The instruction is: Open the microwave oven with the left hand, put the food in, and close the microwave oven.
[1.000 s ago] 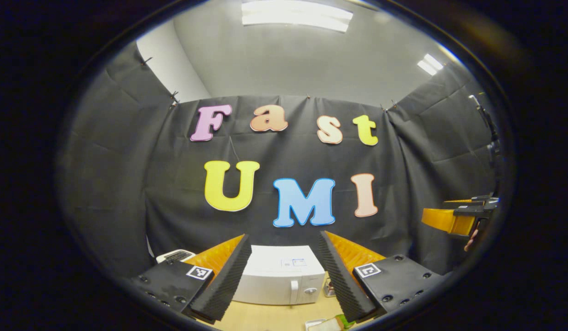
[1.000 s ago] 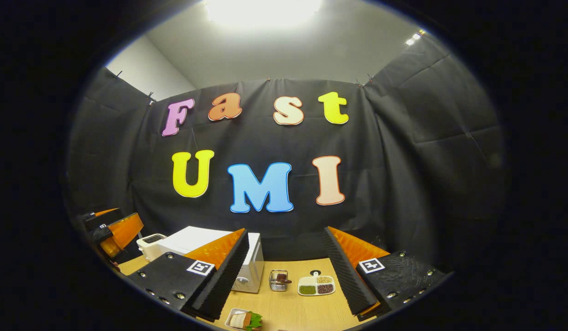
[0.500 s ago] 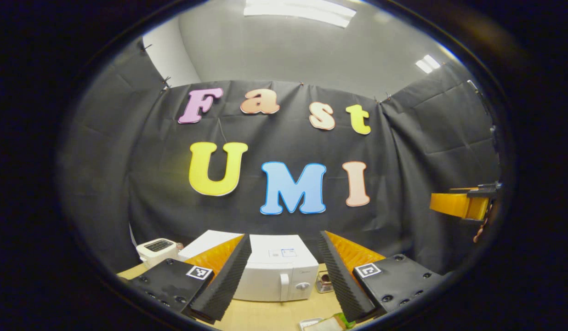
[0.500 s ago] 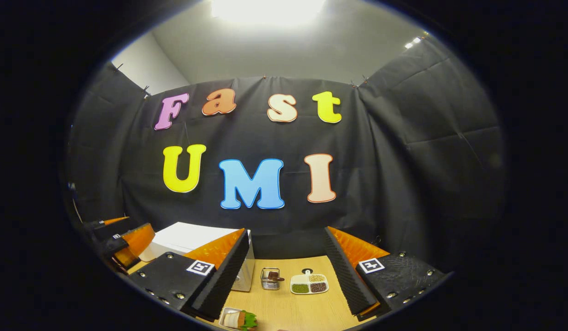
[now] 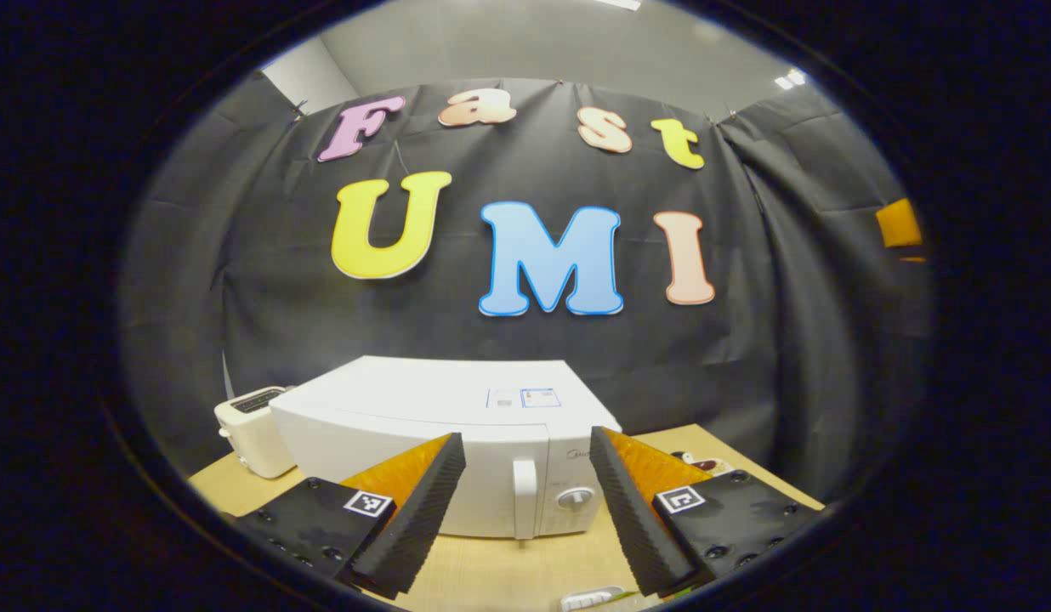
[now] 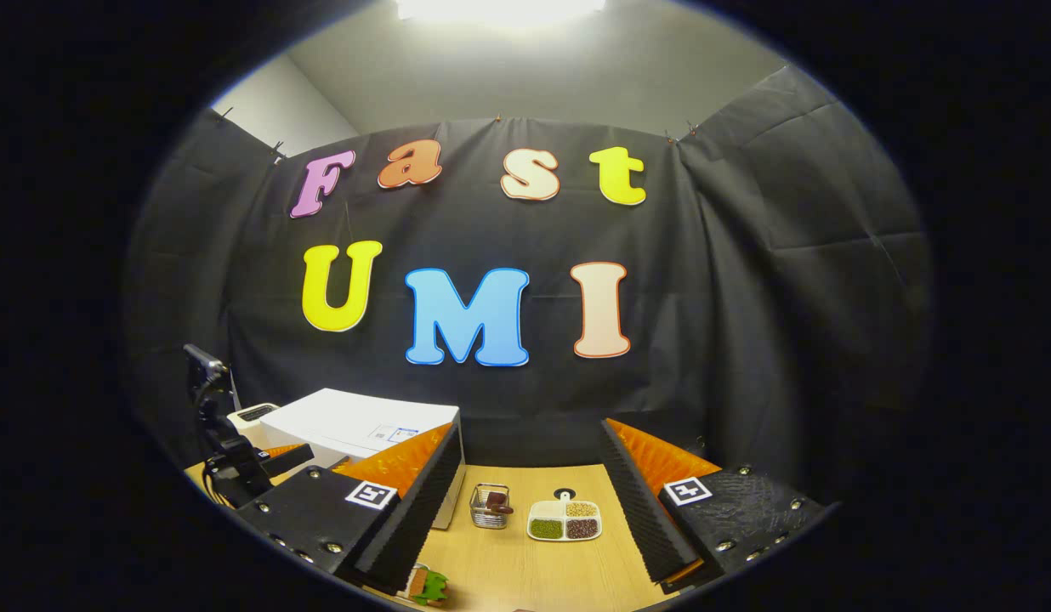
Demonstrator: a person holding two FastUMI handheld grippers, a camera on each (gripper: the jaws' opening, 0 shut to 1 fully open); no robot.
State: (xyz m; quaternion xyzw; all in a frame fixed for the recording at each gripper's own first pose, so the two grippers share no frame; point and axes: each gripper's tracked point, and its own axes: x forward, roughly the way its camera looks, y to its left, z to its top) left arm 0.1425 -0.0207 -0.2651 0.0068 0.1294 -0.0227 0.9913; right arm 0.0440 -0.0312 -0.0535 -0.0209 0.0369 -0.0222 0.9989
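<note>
Both jaws stand wide apart and hold nothing: between those of the left gripper [image 5: 525, 510] the white microwave oven [image 5: 440, 442] sits just ahead on the wooden surface [image 5: 500, 574], door shut, its upright handle [image 5: 524, 499] centred in the gap, with a white toaster [image 5: 249, 429] off to their left. Ahead of the right gripper [image 6: 530, 518] lie a small wire basket [image 6: 489, 507] and a divided dish of grains [image 6: 564, 521], the food [image 6: 428, 585] sits low by its left jaw, and the microwave oven stands beyond that jaw.
</note>
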